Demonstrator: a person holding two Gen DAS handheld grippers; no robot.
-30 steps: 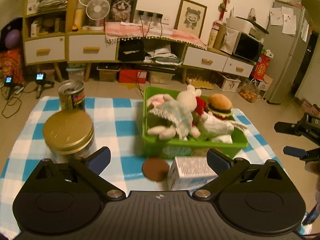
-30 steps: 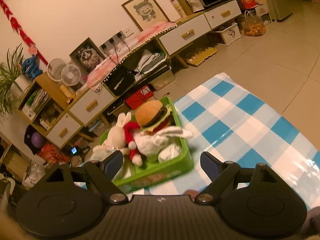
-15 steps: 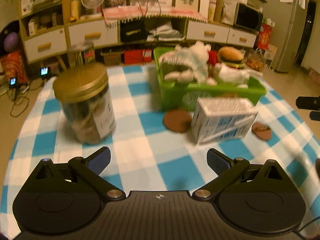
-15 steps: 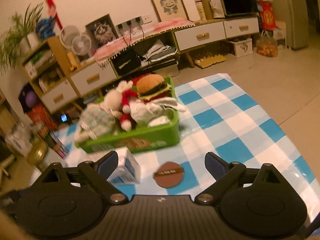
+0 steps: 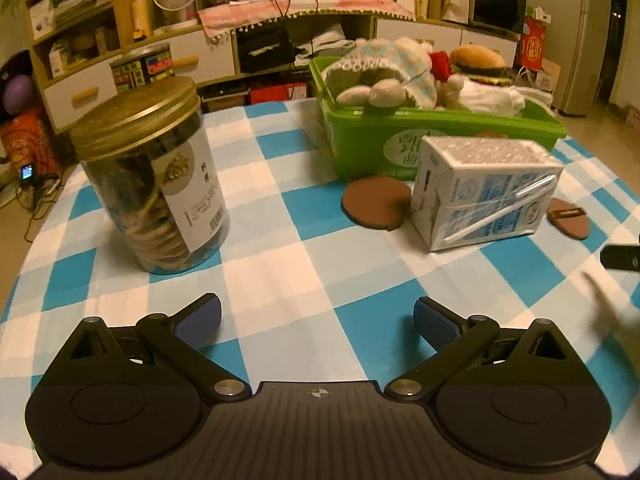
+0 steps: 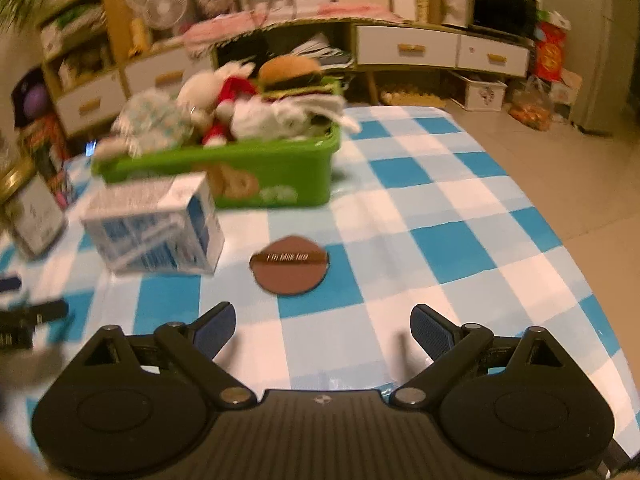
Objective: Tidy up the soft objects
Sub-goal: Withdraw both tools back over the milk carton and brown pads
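Both tongs have dropped lower & pulled back from the green plastic bin [image 5: 404, 140] since a sec ago. Left tongs [image 5: 318, 322] spread wide, nothing between; right tongs [image 6: 322, 330] same, wide & empty. Bin sits far side of the blue-white checked counter [image 5: 280, 248], packed w/ plush toys: checked-dress bunny [image 5: 384, 70], burger plush [image 6: 290, 74]. White-blue milk carton [image 5: 484, 192] lies just in front of bin, beside a round brown coaster [image 5: 374, 204]. Gold-lidded clear jar [image 5: 154, 176] stands left.
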